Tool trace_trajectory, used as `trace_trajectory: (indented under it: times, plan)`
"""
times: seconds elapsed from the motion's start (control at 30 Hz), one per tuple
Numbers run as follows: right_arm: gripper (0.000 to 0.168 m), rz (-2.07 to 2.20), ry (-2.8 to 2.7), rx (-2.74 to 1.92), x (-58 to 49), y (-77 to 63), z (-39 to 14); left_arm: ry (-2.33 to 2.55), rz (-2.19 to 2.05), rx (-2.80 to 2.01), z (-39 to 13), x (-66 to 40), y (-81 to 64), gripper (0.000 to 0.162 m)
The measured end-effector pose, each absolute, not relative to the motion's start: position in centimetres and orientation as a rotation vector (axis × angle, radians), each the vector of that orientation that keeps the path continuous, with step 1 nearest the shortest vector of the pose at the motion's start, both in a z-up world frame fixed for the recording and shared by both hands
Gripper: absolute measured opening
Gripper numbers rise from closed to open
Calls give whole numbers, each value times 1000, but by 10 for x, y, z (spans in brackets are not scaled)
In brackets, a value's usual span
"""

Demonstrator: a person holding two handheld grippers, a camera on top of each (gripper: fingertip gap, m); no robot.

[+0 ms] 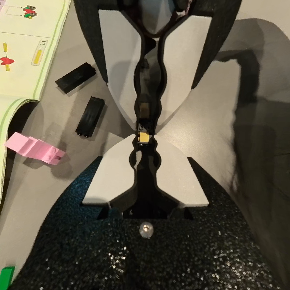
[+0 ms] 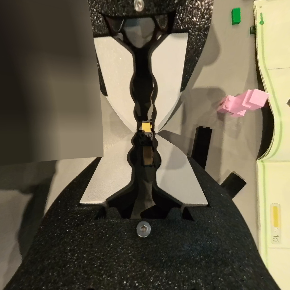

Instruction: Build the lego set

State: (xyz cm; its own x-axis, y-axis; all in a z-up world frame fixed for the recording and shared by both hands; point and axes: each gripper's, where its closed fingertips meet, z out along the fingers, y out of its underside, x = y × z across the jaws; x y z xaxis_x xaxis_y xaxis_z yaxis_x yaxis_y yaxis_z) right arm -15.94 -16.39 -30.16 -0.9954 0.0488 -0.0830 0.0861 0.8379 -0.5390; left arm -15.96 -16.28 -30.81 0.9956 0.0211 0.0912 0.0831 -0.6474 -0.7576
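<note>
My two grippers meet tip to tip above the grey table. My left gripper (image 1: 144, 142) comes from the bottom of the left wrist view and is shut on a small yellow lego piece (image 1: 144, 137). My right gripper (image 1: 145, 125) comes from the top and is shut on a small black studded piece (image 1: 143, 127). The yellow piece touches the black one. In the right wrist view my right gripper (image 2: 145, 140) holds the black piece (image 2: 146, 136), with a dull gold part (image 2: 147, 155) behind it between the fingers. The left gripper (image 2: 146, 121) holds the yellow piece (image 2: 146, 126) against it.
Two long black bricks (image 1: 75, 78) (image 1: 91, 116) lie left of the grippers. A pink lego assembly (image 1: 36, 148) lies beside an open instruction booklet (image 1: 23, 55). A green piece (image 1: 7, 276) sits at the bottom left. In the right wrist view the pink assembly (image 2: 244, 103), green piece (image 2: 236, 15) and booklet (image 2: 274, 109) are on the right. Both grippers' tips are close together, under 4 cm apart.
</note>
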Motion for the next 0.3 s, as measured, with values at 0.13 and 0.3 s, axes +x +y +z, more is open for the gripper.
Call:
trace_trajectory:
  times: [0.13, 0.3]
  plan:
    - [16, -883, 2972, 76, -160, -164, -302, -71, -92, -2275, -308, -160, -163, 16]
    - [17, -887, 3076, 12, -161, -164, -302, -67, -84, -2277, -308, -160, -163, 16]
